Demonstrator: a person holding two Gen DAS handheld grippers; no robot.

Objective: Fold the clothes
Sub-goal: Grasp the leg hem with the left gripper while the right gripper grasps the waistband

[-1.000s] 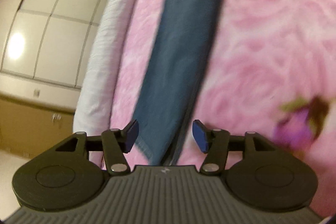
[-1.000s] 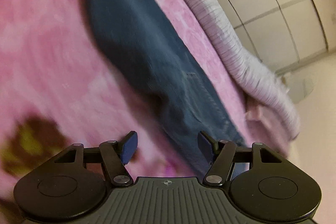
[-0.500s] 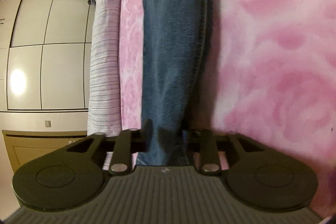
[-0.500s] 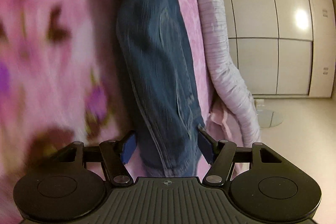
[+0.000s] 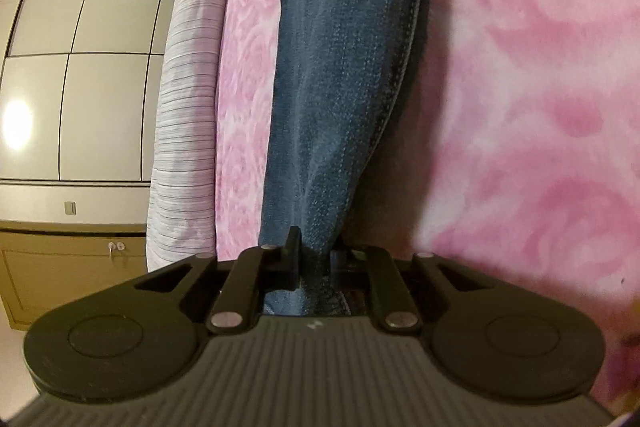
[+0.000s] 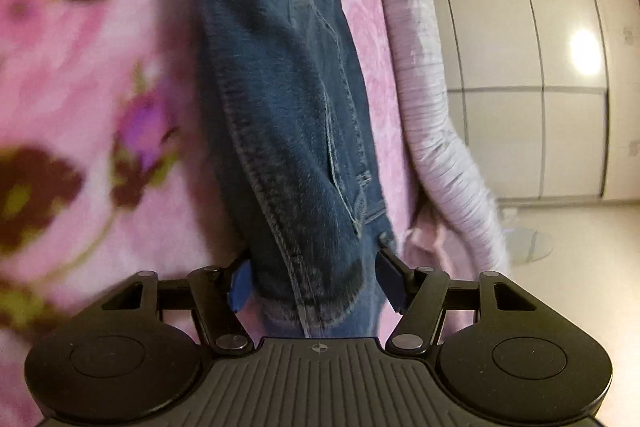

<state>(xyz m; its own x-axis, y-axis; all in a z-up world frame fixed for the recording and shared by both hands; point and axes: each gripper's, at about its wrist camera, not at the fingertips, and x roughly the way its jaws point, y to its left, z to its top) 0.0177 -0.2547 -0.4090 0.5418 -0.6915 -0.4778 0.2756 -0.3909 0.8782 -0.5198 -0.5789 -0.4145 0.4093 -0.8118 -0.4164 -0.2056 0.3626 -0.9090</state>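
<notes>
Left tongs (image 5: 314, 259) closing, pinching hem end of jeans (image 5: 340, 87). Right tongs (image 6: 316, 283) wide, straddling waist end, no pinch yet. Jeans stretched long on pink blanket (image 5: 520, 107) on bed. End-to-end fold not started.

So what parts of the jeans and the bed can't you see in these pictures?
- Jeans: far end cut off by the top edge, both views.
- Hem inside the left gripper: hidden by its closing fingers.
- Blanket flowers: blurred, right view.
- Right gripper: denim between open fingers; contact unclear.
</notes>
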